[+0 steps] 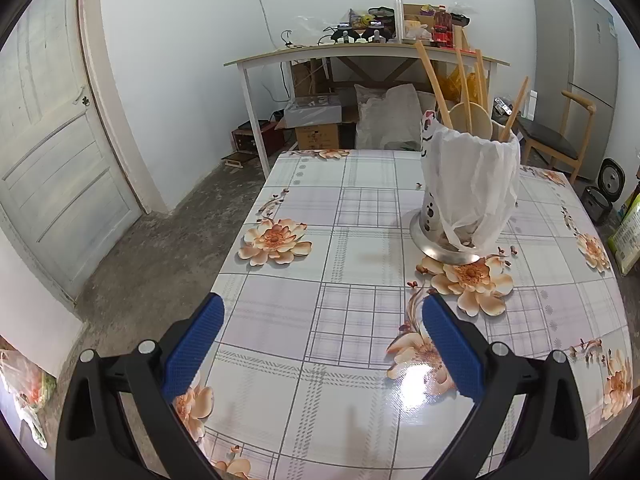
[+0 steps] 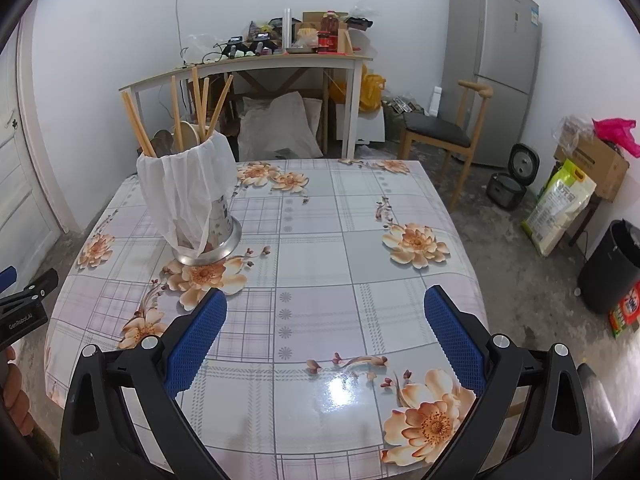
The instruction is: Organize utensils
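A metal utensil holder [image 1: 468, 196] lined with a white plastic bag stands upright on the floral tablecloth [image 1: 360, 208], far right in the left wrist view. Wooden chopsticks and spoons [image 1: 470, 88] stick out of its top. My left gripper [image 1: 322, 314] hovers open over the near table edge, well short of the holder, nothing between its blue pads. In the right wrist view the same holder [image 2: 192, 200] stands at the left with the wooden utensils [image 2: 188, 112] in it. My right gripper [image 2: 324, 308] is open and holds nothing, to the holder's right. The left gripper's body [image 2: 24, 308] shows at the left edge.
A white side table [image 2: 260, 68] piled with clutter stands against the back wall. A fridge [image 2: 492, 64], a wooden chair [image 2: 440, 132], a rice cooker [image 2: 512, 184], bags and a black bin [image 2: 612, 268] fill the right side. A white door [image 1: 52, 152] is on the left.
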`<state>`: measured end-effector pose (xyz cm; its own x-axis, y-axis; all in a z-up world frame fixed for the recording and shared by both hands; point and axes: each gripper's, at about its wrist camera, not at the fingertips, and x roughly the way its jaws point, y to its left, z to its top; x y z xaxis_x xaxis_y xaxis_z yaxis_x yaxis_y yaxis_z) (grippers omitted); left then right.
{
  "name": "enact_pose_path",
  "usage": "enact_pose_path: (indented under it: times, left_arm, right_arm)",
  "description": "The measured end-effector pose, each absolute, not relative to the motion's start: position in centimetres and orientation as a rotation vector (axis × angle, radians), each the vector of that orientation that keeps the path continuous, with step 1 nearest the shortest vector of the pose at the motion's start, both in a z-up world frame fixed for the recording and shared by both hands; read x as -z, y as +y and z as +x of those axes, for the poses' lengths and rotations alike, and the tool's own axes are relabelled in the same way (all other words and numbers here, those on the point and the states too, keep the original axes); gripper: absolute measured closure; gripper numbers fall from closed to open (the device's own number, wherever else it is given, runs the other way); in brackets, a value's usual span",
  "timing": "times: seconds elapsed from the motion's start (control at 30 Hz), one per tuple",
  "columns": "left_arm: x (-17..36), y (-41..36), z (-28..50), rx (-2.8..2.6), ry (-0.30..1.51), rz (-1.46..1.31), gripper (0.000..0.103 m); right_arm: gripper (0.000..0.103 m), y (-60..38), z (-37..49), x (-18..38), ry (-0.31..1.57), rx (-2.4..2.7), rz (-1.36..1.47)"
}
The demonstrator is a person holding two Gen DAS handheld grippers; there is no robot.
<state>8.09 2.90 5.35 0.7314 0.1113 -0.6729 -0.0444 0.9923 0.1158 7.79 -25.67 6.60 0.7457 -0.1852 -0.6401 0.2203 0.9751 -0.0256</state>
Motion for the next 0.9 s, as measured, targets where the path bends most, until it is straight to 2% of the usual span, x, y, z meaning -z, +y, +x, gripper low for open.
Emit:
enact_pose_path:
  times: [0.9]
  left_arm:
    - [-5.52,2.3,8.02,-0.061,0.74,0.097,0.006]
  right_arm:
    - [0.008,-25.5,7.9,-6.65,0.694,0.214,0.048]
